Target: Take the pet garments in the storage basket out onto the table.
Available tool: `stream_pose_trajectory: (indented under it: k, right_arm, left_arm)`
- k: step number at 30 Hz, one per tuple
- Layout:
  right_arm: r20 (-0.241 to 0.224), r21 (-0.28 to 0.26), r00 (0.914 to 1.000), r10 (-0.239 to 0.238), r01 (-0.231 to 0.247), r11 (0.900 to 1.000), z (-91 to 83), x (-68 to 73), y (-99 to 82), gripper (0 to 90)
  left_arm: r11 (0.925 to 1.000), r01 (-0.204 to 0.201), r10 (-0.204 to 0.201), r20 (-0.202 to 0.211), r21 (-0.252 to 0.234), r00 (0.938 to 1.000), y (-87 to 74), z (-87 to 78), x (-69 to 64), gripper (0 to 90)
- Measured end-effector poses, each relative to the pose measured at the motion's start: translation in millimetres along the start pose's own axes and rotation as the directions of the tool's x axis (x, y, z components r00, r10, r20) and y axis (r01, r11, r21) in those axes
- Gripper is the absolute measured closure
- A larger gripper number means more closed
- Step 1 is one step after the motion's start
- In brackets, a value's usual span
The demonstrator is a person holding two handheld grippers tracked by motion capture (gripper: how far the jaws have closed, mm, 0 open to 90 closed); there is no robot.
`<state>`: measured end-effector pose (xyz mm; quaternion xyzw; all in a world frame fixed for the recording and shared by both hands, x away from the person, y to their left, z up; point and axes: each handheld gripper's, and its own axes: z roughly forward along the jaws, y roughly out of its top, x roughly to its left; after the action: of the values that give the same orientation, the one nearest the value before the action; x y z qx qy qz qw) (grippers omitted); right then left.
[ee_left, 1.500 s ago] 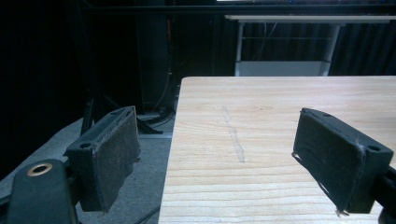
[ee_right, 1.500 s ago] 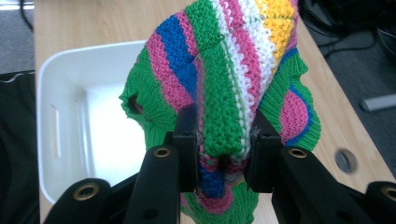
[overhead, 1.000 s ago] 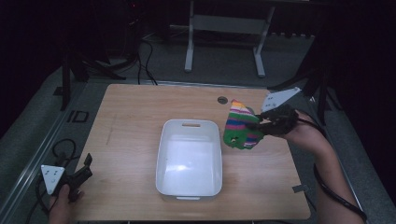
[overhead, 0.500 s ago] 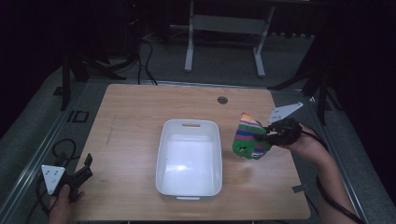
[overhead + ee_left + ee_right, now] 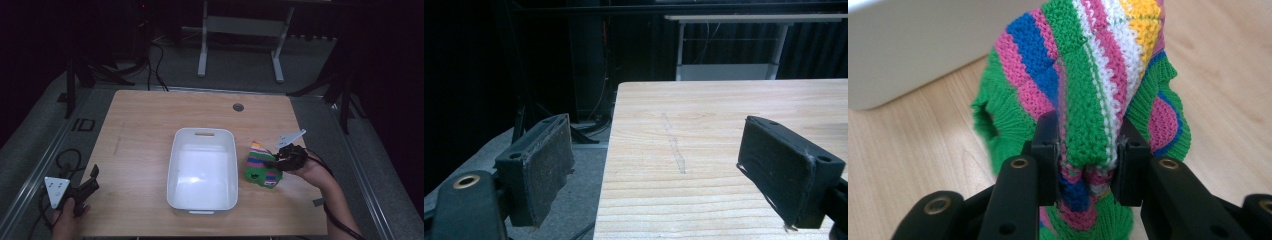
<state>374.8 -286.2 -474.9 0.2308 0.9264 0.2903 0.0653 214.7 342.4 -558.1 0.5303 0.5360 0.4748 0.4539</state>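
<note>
Pinching a fold of the striped knit [image 5: 1088,100] between the pads of the right gripper [image 5: 1088,165] — jaws clamped hard on the wool, the rest of the garment spilling forward and down onto the table [image 5: 140,130]. Sitting just to the right of the white bin [image 5: 202,170], lower hem touching the wood, top held up by the grip. Resting idle at the near left corner, the left gripper [image 5: 82,192], jaws wide apart with nothing between them and bare tabletop ahead.

Judging the risks: holding only one narrow ridge of loose stitches, so possibly slipping free if lifted fast or dragged sideways against the wood. Hanging limp, so likely catching on the bin's near wall and draping over the rim instead of dropping inside, should the bin be the goal. Snagging yarn on a pad edge at release also looks possible, pulling the knit back out with the jaws.

Standing in the way, chiefly the bin's raised right wall, close beside the knit. Lying farther off on the table, a small dark round hole [image 5: 238,107] near the back edge — well apart from the work. Beyond the table, only a pale metal stand [image 5: 240,30] on the dark floor, no hindrance.
</note>
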Motion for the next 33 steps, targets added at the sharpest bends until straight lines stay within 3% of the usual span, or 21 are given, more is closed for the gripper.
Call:
stream_pose_trajectory:
  k: [8, 17, 25, 28, 33]
  right_arm:
    - [-0.007, 0.026, 1.0000, 0.006, -0.006, 0.9996, 27.3, -1.2, -10.7, 68.9]
    - [-0.045, -0.010, 0.9986, 0.027, -0.028, 0.9996, 45.4, -1.5, -16.0, 67.6]
    - [-0.010, -0.001, 0.9998, -0.017, 0.017, 0.9998, 30.6, 2.9, -4.5, 43.7]
    - [-0.007, -0.032, 0.9998, -0.020, 0.020, 0.9993, 19.5, 4.2, -1.7, 34.9]
    - [-0.004, -0.111, 0.9998, 0.021, -0.021, 0.9936, 0.0, 3.9, -0.6, 17.2]
  left_arm:
    - [1.0000, -0.002, 0.002, -0.001, -0.001, 1.0000, -0.1, -0.4, -0.3, 14.7]
    - [1.0000, -0.004, 0.004, 0.000, -0.002, 1.0000, -0.1, -0.9, -0.4, 14.8]
    - [1.0000, 0.002, -0.002, 0.001, -0.002, 1.0000, -0.2, -0.7, 0.2, 14.7]
    - [1.0000, 0.002, -0.002, 0.000, -0.001, 1.0000, -0.2, -0.7, 0.2, 14.8]
    - [1.0000, 0.003, -0.003, -0.002, -0.001, 1.0000, -0.1, -0.6, 0.1, 14.8]
